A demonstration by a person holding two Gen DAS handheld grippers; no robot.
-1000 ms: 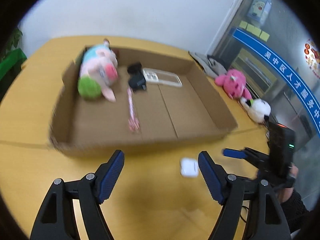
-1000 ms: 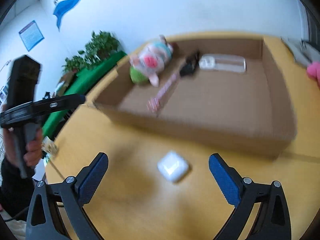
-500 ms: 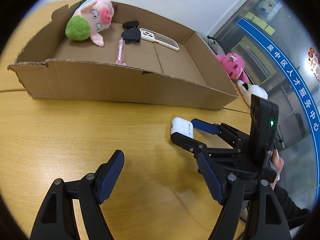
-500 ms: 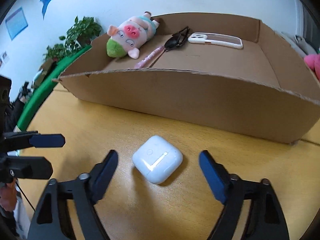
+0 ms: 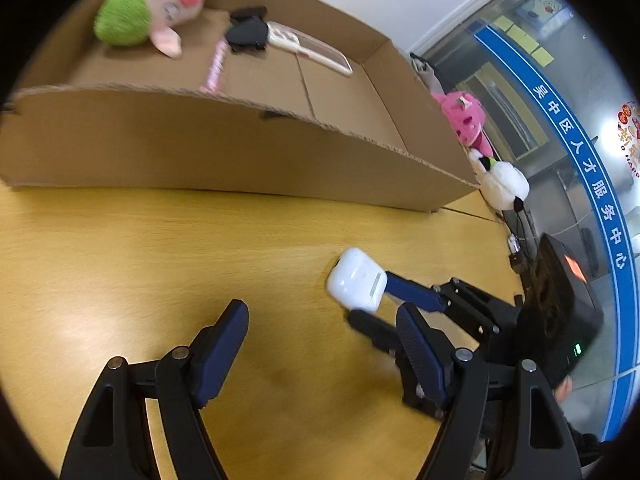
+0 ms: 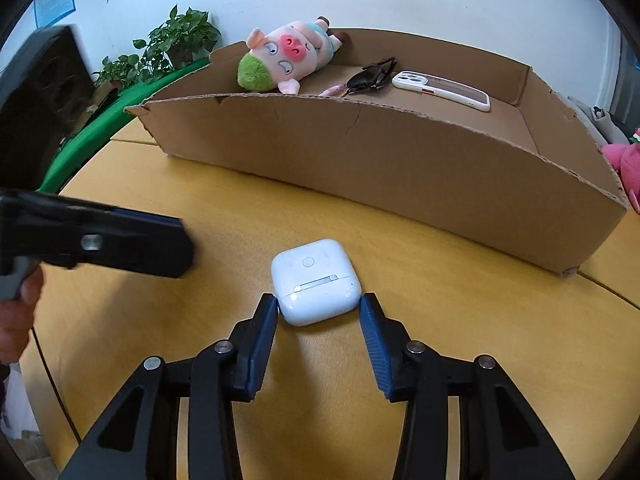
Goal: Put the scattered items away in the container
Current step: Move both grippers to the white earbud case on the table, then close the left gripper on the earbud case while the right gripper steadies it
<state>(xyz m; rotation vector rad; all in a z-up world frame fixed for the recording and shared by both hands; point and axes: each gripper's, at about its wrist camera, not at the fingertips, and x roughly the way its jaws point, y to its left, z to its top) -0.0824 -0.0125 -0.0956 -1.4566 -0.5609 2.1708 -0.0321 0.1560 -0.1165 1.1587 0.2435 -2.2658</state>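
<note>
My right claw point(image 6: 320, 312) is closing around the white earbud case point(image 6: 314, 280) on the tabletop point(image 6: 440, 320) before the cardboard box point(image 6: 380, 152), not yet clamped, my left claw point(image 5: 320, 344) stands apart and empty, and pig plush point(image 6: 284, 58), sunglasses point(image 6: 372, 76) and phone point(image 6: 440, 89) are already boxed.

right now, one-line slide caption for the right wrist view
Right gripper closing around white earbud case on the table, before the cardboard box.

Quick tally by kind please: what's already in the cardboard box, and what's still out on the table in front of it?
In the box:
Plush pig: 1
Sunglasses: 1
Phone case: 1
Pink pen: 1
On the table:
White earbud case: 1
Total: 5
</note>
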